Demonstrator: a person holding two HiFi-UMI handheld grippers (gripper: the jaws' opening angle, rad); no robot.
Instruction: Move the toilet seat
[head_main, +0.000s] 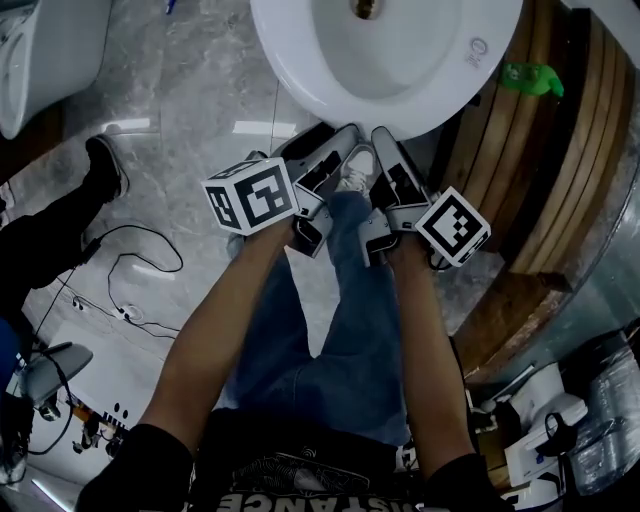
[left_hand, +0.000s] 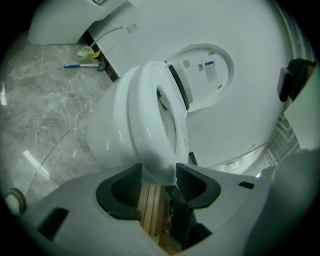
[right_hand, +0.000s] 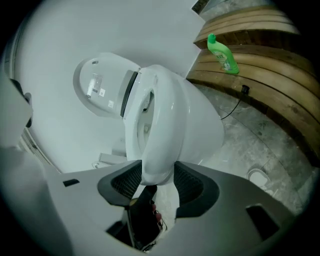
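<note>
The person is standing right over the toilet, and both tools are biting the front lip of the toilet seat (head_main: 300, 75). The left tongs (left_hand: 159, 175) are pinching the white rim between their ribbed pads, and the right tongs (right_hand: 157, 175) are doing the same just beside them. I cannot tell whether the grip is taking the seat ring alone or the bowl edge with it. The lid (left_hand: 205, 75) is standing raised beyond the tongs, at the far end of the seat. I'd say the grasp is made and the lift is not yet begun. Next, both tongs should be swinging the front edge up and away together, evenly, towards that lid.
</note>
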